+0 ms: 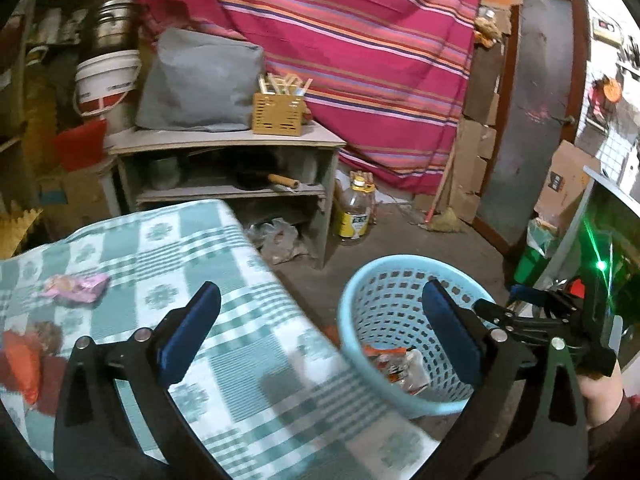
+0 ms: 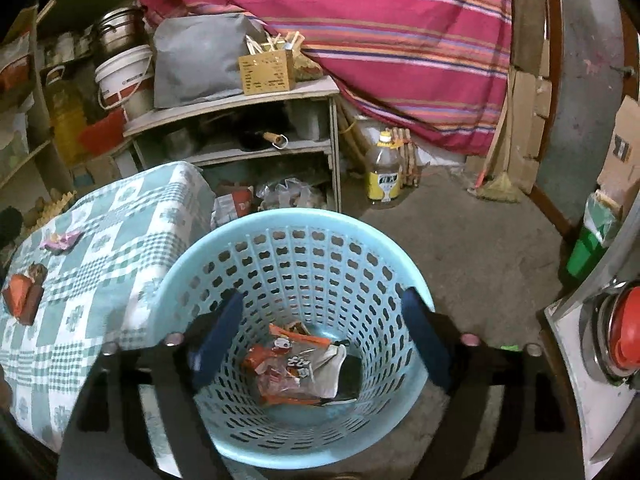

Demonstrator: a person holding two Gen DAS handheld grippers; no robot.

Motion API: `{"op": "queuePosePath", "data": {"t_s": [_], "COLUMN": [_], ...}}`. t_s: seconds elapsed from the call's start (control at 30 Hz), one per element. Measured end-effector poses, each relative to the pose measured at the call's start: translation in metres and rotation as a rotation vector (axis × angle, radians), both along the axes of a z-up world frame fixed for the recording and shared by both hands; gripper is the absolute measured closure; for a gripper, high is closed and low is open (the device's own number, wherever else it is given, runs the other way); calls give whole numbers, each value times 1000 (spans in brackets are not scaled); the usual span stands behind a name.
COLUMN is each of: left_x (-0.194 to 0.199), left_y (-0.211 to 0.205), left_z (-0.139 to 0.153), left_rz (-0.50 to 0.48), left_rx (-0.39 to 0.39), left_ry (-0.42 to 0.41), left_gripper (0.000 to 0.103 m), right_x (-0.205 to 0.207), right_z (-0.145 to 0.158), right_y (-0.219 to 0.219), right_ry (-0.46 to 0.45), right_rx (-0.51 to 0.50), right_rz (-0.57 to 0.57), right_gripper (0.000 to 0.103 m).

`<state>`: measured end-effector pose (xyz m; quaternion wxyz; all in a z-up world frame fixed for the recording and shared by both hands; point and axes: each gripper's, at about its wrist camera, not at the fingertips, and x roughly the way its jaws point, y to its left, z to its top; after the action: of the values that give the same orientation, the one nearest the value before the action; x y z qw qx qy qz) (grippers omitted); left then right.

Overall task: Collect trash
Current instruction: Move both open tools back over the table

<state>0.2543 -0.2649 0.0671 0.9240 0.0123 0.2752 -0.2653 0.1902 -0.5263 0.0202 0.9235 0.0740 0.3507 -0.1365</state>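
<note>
We had the checked tablecloth (image 1: 224, 280) next to the blue basket (image 2: 296, 224) on a concrete floor, striped blanket (image 1: 360, 60) behind. Only the right view showed the wrappers (image 2: 296, 364) at the basket's bottom; a pink wrapper (image 1: 76, 286) sat on the cloth. Left gripper (image 1: 320, 332) and right gripper (image 2: 320, 340) were both spread wide, holding nothing.

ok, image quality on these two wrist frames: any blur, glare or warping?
Left wrist view: motion blur smears the green-checked tablecloth nearest the camera, and a green light flare blooms at right. Right wrist view: sharper; the wrappers in the light blue perforated plastic basket read clearly. Both: strong fisheye bending, dark vignetted corners and dim warm light.
</note>
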Motion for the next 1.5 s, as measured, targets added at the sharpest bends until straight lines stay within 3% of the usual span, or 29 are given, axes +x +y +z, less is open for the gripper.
{"op": "queuePosePath", "data": {"t_s": [0.1, 0.27, 0.43, 0.57, 0.83, 1.07, 1.23, 1.37, 1.5], "left_x": [-6, -12, -13, -13, 3, 17, 24, 37, 34], "left_y": [27, 71, 123, 164, 247, 312, 360, 391, 403], "left_z": [2, -2, -6, -8, -18, -27, -52, -76, -81], "left_rz": [44, 112, 190, 253, 363, 460, 530, 577, 574], "left_rx": [20, 44, 50, 47, 88, 78, 37, 43, 91], "left_ry": [-26, -46, -55, -67, -71, -81, -27, 77, 60], "left_gripper": [6, 6, 6, 6, 6, 6, 6, 6, 6], "right_x": [-3, -8, -5, 2, 16, 33, 46, 57, 68], "right_z": [7, 15, 15, 12, 8, -5, -18, -21, -24], "right_y": [17, 45, 82, 114, 182, 228, 262, 280, 296], "right_ry": [-16, -55, -75, -72, -67, -25, -14, -3, -21], "right_rx": [-25, -19, 24, -17, -11, -4, -51, -62, -41], "right_rz": [13, 25, 35, 16, 84, 123, 149, 175, 181], "right_gripper": [10, 5, 5, 5, 5, 5, 5, 5, 5]}}
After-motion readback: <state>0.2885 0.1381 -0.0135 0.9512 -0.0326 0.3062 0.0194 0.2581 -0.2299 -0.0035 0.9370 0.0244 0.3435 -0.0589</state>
